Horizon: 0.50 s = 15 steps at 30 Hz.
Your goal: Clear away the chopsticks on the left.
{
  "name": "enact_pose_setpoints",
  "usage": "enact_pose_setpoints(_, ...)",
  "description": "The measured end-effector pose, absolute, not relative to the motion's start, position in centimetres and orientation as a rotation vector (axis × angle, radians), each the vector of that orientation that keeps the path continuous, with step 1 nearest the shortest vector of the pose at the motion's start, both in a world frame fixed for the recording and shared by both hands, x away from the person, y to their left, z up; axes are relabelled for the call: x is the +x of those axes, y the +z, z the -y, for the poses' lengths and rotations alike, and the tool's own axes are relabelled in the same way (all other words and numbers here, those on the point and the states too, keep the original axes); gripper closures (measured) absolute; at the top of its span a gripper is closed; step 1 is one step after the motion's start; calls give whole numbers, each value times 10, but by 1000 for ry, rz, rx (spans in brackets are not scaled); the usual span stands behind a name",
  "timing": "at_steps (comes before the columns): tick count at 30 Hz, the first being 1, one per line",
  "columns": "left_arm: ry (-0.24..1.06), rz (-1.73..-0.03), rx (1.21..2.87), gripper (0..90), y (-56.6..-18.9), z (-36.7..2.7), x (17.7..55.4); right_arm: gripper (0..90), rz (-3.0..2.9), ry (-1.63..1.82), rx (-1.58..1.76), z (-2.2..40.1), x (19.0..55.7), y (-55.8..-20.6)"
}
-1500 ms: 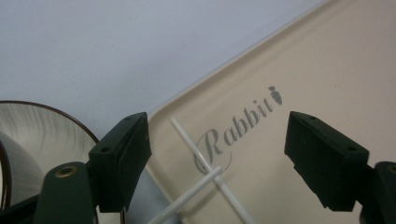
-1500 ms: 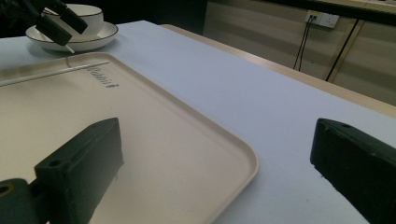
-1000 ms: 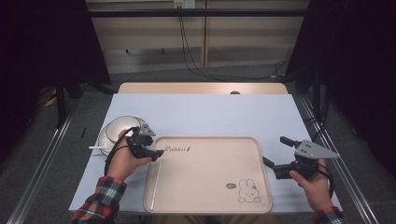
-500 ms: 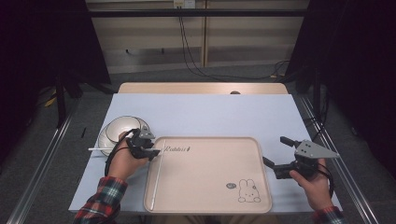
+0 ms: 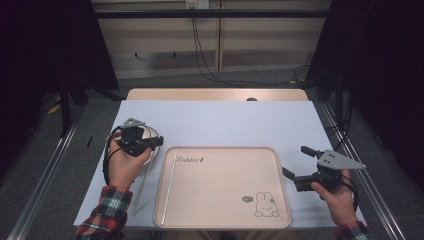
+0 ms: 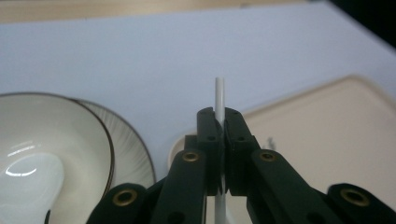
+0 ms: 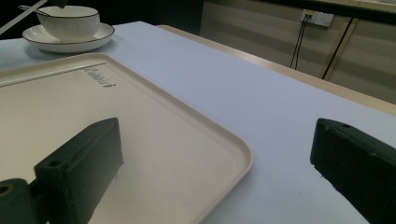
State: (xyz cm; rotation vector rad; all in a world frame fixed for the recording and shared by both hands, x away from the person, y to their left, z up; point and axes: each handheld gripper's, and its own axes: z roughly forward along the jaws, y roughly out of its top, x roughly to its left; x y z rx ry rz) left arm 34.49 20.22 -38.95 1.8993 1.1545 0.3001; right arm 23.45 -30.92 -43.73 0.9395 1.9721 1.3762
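The left gripper (image 6: 219,122) has just closed its jaws on a thin white chopstick (image 6: 219,93) near the surface's left edge, beside a glossy round bowl (image 6: 42,154). The right gripper (image 5: 301,166) hangs with jaws apart over the smooth beige tray (image 5: 225,190).

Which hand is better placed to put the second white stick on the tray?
Left. The left gripper is already shut on the white stick, right beside the tray, where another stick lies. The right gripper stands open and empty at the tray's far side.

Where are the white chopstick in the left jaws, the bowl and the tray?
white chopstick (image 6: 219,95), left gripper view, tip above the jaws
bowl (image 7: 74,21), right gripper view, ribbed side wall
tray (image 5: 285,200), high view, right rim
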Motion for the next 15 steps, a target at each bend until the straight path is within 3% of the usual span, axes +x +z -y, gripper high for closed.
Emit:
enact_pose_setpoints(5, 307, -1154, 1747, 876, -372, -211, 341, 15, -1965, 1378, 937, 310, 235, -437)
enact_pose_setpoints(15, 343, -1123, 1650, 876, -352, -213, 335, 15, -1958, 1376, 933, 309, 235, -437)
